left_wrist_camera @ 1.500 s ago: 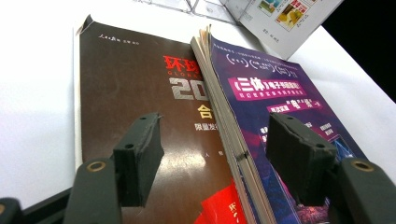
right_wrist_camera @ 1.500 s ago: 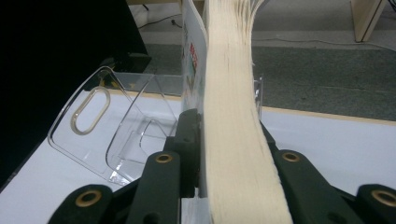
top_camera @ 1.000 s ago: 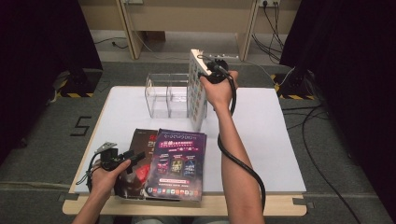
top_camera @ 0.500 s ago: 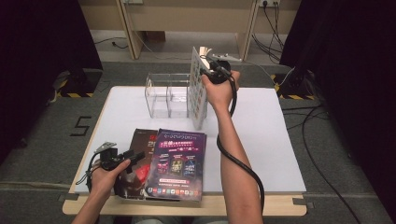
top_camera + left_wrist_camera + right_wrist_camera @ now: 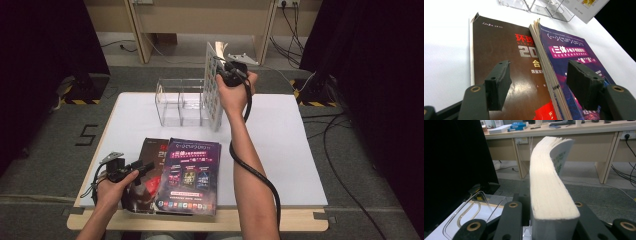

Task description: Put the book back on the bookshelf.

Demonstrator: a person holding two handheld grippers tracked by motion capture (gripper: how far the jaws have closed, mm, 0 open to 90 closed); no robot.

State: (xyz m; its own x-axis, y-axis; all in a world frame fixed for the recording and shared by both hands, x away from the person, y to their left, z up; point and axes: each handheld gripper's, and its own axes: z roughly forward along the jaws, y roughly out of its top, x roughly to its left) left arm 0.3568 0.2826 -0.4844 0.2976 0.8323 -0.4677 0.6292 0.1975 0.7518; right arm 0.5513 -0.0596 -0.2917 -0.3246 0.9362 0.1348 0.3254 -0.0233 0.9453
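Observation:
My right gripper [image 5: 226, 75] is shut on the top of a thick white book [image 5: 212, 95], which stands upright at the right end of the clear acrylic rack [image 5: 177, 102]. In the right gripper view the book's cream page edges [image 5: 549, 185] rise between the jaws and curve away. My left gripper [image 5: 144, 166] is open low over the table's near left. Its jaws straddle the seam between a brown book [image 5: 499, 45] and the purple book [image 5: 574, 52] that overlaps it. Neither pad touches them.
The white table [image 5: 280, 130] has bare room on its right half. The rack's empty compartments [image 5: 544, 7] lie beyond the two flat books. Past the table are a wooden desk [image 5: 584, 135], floor cables and dark curtains on both sides.

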